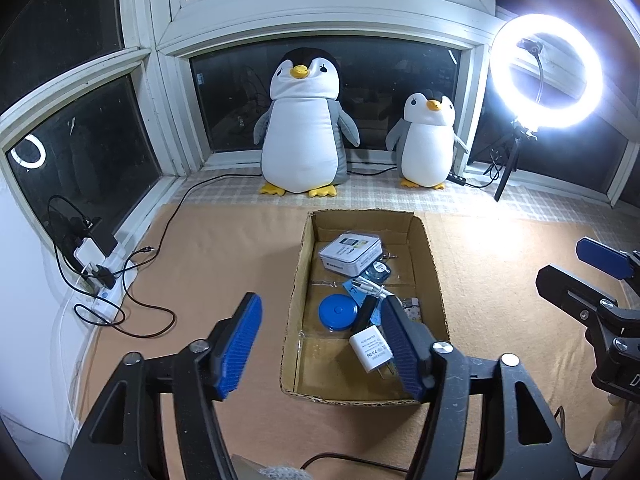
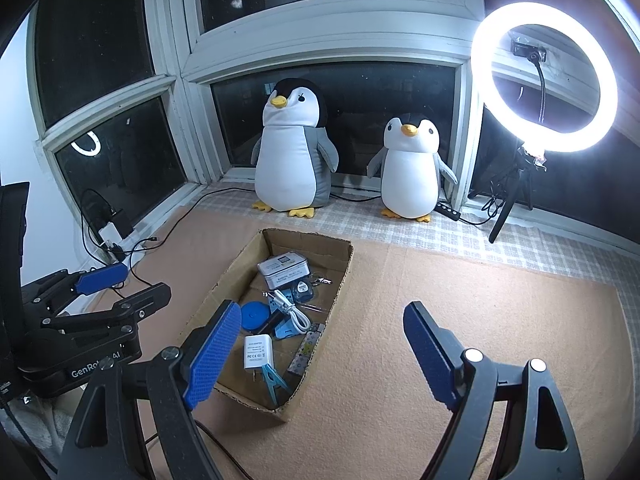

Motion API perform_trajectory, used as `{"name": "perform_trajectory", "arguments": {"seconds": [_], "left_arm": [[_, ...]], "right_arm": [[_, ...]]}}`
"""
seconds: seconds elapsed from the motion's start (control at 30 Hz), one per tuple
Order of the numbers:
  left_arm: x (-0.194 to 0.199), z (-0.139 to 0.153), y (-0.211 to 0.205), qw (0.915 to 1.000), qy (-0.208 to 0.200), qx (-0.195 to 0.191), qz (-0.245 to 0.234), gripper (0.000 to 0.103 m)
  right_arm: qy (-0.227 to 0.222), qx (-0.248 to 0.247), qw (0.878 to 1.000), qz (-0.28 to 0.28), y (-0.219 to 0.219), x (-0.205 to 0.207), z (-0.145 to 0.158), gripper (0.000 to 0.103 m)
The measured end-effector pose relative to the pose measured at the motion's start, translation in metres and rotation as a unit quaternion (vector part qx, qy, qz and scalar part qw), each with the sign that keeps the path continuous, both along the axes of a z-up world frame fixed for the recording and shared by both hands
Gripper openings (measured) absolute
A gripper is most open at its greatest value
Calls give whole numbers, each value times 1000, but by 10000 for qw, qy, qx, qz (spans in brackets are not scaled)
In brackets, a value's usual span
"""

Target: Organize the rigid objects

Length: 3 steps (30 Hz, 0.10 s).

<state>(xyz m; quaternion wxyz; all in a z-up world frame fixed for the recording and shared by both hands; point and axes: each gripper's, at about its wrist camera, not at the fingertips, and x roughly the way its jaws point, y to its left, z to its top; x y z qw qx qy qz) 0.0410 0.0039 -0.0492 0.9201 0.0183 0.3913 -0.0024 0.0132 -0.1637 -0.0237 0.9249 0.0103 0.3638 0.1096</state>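
Note:
An open cardboard box (image 1: 294, 312) (image 2: 340, 280) sits on the tan mat. Inside lie a white charger (image 1: 370, 346) (image 2: 257, 351), a blue round disc (image 1: 336, 312) (image 2: 254, 316), a grey tin (image 1: 350, 252) (image 2: 282, 268), a white cable (image 1: 370, 286) (image 2: 292, 310), a blue clip (image 2: 272, 382) and other small items. My left gripper (image 1: 320, 348) is open and empty, hovering over the box's near left part. My right gripper (image 2: 320, 354) is open and empty, over the box's right wall; it also shows at the right edge of the left wrist view (image 1: 592, 268).
Two plush penguins (image 1: 304, 128) (image 1: 426, 140) stand on the checked cloth by the window. A lit ring light (image 1: 546, 70) on a tripod stands at the far right. A power strip (image 1: 100, 272) with black cables lies at the left wall.

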Motion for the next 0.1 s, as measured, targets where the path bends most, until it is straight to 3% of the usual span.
{"name": "perform_trajectory", "arguments": {"seconds": [0.1], "left_arm": [[0,-1,0,10000,-11,-9,-1,72]], "right_arm": [[14,0,10000,-12,-1,1,-2,80]]}}
